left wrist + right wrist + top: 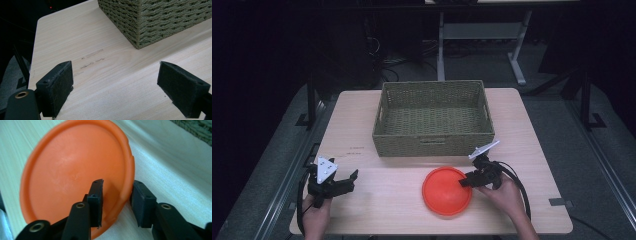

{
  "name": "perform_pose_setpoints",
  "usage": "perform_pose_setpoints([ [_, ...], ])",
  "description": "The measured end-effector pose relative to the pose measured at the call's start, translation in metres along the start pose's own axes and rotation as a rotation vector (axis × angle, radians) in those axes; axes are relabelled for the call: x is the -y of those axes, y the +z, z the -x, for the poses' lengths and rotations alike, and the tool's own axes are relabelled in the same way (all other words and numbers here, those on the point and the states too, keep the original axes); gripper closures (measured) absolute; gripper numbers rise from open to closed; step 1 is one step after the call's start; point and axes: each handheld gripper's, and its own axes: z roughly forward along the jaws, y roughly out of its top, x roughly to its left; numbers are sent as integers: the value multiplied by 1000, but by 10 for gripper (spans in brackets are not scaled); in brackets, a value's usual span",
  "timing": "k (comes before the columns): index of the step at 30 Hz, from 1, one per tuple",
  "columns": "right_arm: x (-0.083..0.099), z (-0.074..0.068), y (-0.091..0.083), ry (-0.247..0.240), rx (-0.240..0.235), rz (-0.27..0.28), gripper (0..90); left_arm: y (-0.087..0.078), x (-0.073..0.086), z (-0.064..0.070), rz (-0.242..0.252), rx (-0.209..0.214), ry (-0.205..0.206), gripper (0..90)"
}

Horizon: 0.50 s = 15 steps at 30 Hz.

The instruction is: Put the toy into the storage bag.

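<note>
An orange round plate [444, 192] lies flat on the wooden table [377, 210], in front of the basket. My right gripper [464, 182] reaches in from the plate's right side. In the right gripper view the right gripper [117, 182] straddles the rim of the plate [72, 170]: one jaw stands over the plate's inside, the other just outside the rim, with a gap left between them. My left gripper [349, 181] rests open near the table's front left, and its view shows the left gripper [116, 66] holding nothing, over bare wood.
A woven olive basket [432, 142] with nothing inside stands at the table's middle back; its corner [160, 20] is close ahead of the left gripper. A table leg frame and dark floor lie beyond the far edge.
</note>
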Motion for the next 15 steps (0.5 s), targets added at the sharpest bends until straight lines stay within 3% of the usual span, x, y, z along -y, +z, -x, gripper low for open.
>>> perform_pose_setpoints([
  [6, -2, -4, -6, -9, 13, 41, 740, -1, 0, 0, 5, -2, -2, 128],
  [15, -11, -16, -22, -30, -14, 82, 812, -1, 0, -1, 5, -6, -2, 128],
])
